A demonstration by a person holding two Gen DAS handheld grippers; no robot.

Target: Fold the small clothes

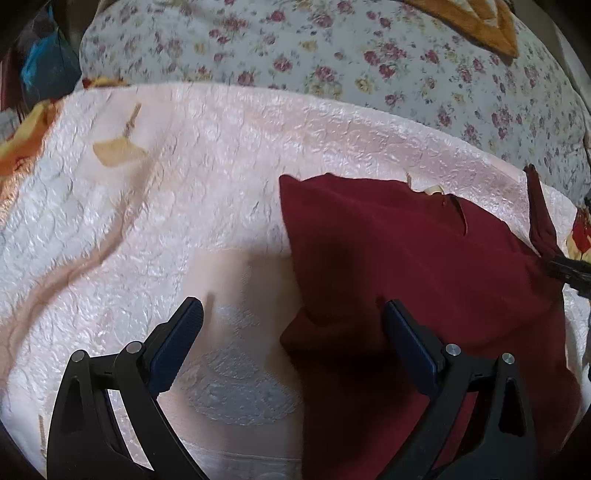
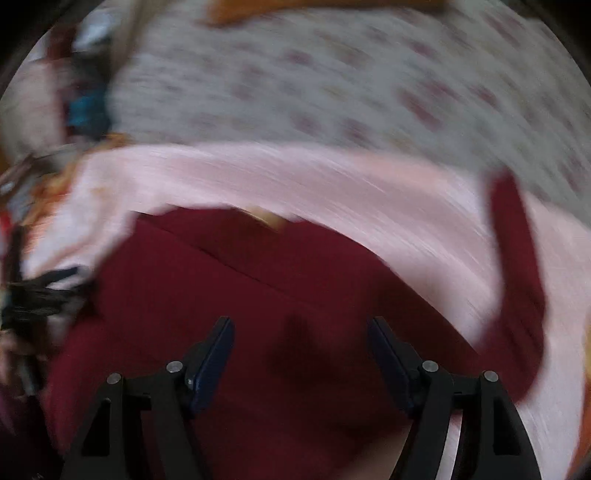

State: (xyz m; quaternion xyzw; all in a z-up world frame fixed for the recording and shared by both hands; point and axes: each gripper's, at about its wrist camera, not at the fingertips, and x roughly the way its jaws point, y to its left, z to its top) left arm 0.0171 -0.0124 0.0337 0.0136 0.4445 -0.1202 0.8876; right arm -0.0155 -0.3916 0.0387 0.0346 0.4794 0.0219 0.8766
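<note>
Below the right gripper (image 2: 301, 325), jaws standing apart and empty, the maroon garment (image 2: 236, 295) is lying on the pink bedspread (image 2: 295, 177); the left gripper (image 1: 293, 306), also gaping and empty, is straddling its left corner, so it's sitting nearer that edge.

A pale pink crinkled bedspread (image 1: 207, 155) covers the bed. Beyond it lies a white quilt (image 1: 332, 55) printed with small red roses, an orange patterned cloth (image 1: 480, 26) at its far edge.
</note>
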